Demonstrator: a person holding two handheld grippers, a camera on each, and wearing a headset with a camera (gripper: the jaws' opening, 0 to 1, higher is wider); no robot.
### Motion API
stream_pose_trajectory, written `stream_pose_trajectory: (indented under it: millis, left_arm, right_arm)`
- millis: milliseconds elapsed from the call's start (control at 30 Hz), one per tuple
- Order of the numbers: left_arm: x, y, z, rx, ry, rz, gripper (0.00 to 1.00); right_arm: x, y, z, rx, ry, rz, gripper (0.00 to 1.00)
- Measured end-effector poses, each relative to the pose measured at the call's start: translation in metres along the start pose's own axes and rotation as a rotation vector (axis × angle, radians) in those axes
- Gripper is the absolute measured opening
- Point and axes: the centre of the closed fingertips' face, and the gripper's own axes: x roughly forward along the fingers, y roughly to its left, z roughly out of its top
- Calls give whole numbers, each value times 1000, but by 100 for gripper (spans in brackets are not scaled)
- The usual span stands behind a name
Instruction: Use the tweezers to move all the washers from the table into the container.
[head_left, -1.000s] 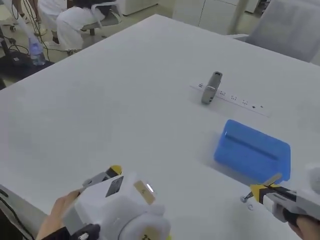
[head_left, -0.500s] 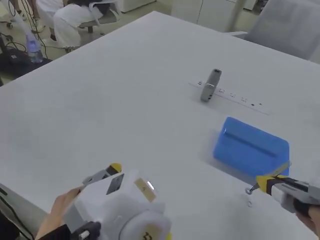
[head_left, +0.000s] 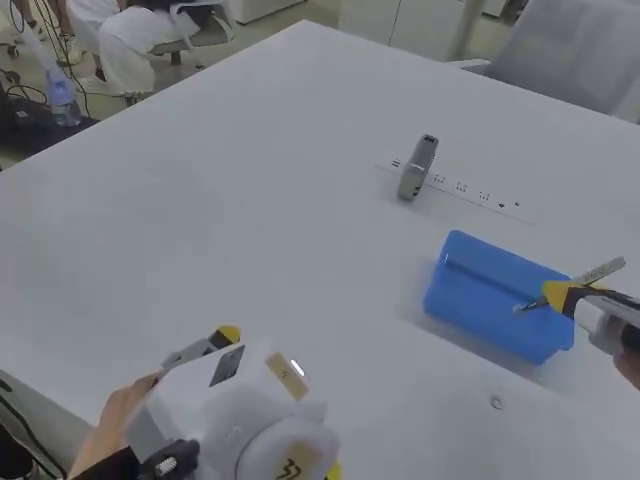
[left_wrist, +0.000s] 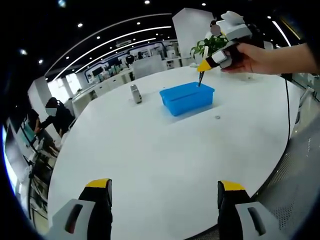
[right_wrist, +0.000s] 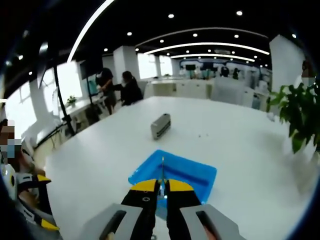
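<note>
Washer (head_left: 495, 402): one small ring lies flat on the white table (head_left: 250, 220), outside the blue container (head_left: 480, 285), near its front wall on the side toward the person. In the left gripper view the same ring shows as a dot on the table, in front of the box.

The tweezers (head_left: 530, 305) are above the container, with their tips pointing down over its right part. Whether a washer sits between the tips I cannot tell, as it is too small to see. The right gripper (head_left: 562, 296) has its jaws pressed nearly together on the tweezers, and in the right gripper view the thin points stand straight ahead over the blue box.

From the tips, the ring on the table lies back toward the person, across the front wall. I judge that the coming move is a short pull backward and then a descent. A ring has no long axis, so the direction of approach is free. The right gripper is much nearer to it. The left gripper (left_wrist: 164, 185) is well apart at the near left, its jaws wide open and empty.
</note>
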Motion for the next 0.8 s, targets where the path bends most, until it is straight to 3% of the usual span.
stream_pose_trajectory:
  millis: [100,367,633,800]
  left_arm:
    - [0,0,0,1,2,1,89]
    - [1,0,-1,1,3,-1,89]
    - [1,0,-1,1,5,1,88]
    - [1,0,-2,1,9,1,88]
  right_arm:
    - [10,-7,-1,15,-6,-20,2]
    - [37,-29,-26,-27,67,-66,2]
    - [51,-35,-43,-50,119,-72,3]
    - [53,-31,-52,-50,138,-66,3]
